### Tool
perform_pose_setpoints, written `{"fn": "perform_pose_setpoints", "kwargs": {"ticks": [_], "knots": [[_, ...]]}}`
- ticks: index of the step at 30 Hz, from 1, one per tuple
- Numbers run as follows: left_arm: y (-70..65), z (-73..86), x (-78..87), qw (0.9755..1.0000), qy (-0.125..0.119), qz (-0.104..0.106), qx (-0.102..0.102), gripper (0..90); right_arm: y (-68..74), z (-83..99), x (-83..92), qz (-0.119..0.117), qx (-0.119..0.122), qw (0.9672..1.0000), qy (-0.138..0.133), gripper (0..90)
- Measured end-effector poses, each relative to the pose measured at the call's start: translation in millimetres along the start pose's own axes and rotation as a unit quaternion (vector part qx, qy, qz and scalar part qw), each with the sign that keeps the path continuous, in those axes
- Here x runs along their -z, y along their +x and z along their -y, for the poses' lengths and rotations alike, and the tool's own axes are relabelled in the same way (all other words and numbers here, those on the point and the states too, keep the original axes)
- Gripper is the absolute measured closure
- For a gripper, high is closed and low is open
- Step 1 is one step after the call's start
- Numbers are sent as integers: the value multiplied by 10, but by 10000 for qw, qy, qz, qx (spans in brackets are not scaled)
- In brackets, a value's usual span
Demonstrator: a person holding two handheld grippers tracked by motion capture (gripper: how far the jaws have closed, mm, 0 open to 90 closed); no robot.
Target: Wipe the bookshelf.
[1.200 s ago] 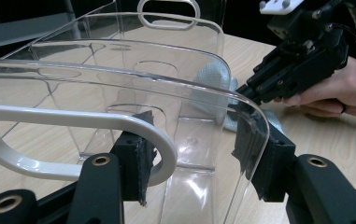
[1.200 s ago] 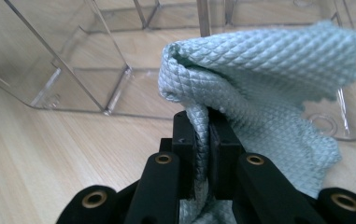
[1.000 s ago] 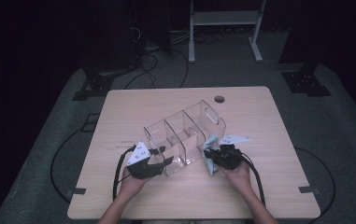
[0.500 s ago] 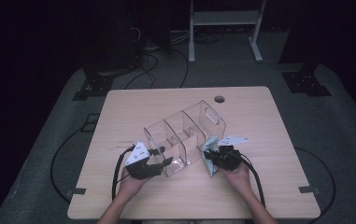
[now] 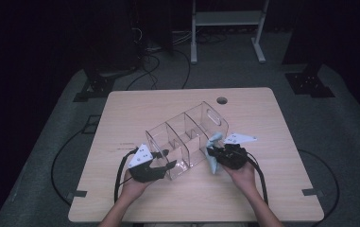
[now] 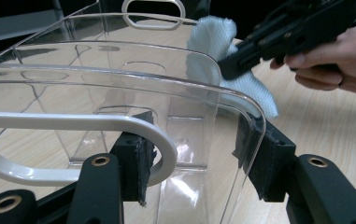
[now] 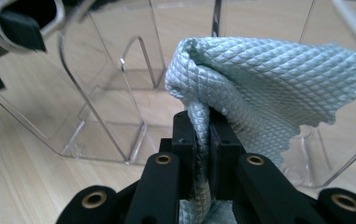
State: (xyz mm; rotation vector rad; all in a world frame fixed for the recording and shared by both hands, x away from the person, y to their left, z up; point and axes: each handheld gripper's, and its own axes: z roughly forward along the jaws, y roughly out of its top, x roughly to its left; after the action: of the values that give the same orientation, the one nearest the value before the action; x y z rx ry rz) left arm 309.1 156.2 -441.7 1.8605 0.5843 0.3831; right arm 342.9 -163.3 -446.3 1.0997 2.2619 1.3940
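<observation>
- Wiping the clear organizer (image 5: 187, 139) with a cloth (image 5: 214, 152) is, as I judge it, the step in hand: one gripper steadies the box and the other brings the cloth to its side wall.
- The left gripper (image 5: 161, 164) is clamped on the near end wall of the organizer; in the left gripper view one pad sits just inside the white handle slot (image 6: 73, 144) and the other presses on the outer face near the rounded corner, so the wall stands between the jaws.
- The right gripper (image 7: 202, 135) is closed tightly on the cloth; a fold is pinched between the two pads and the rest fans out above and to the right of them (a loose tail also hangs below the jaws).
- The organizer stands near the middle of the table (image 5: 262, 198), set at an angle, with its three compartments open at the top; the cloth touches or nearly touches its right side wall, I cannot tell which.
- The next move calls, I think, for pressing the free part of the cloth flat on the wall and sliding it along, while the left grip stays firm so that the light box does not slide or tip.
</observation>
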Motion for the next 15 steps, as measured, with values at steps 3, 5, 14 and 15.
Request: {"fn": "perform_pose_setpoints", "kwargs": {"ticks": [3,5,14,15], "knots": [[-21,-8,-5,10000,15,-13,-37,425,-23,49,-47,6,-45,9999,125,826],[-19,-7,-6,10000,12,-4,-39,432,-43,120,-119,2,-78,9995,300,826],[-5,-10,5,10000,18,36,-37,468,79,258,-195,-219,-7,9984,514,825],[-7,-11,4,10000,16,35,-30,468,124,269,-215,-304,26,9981,540,825]]}}
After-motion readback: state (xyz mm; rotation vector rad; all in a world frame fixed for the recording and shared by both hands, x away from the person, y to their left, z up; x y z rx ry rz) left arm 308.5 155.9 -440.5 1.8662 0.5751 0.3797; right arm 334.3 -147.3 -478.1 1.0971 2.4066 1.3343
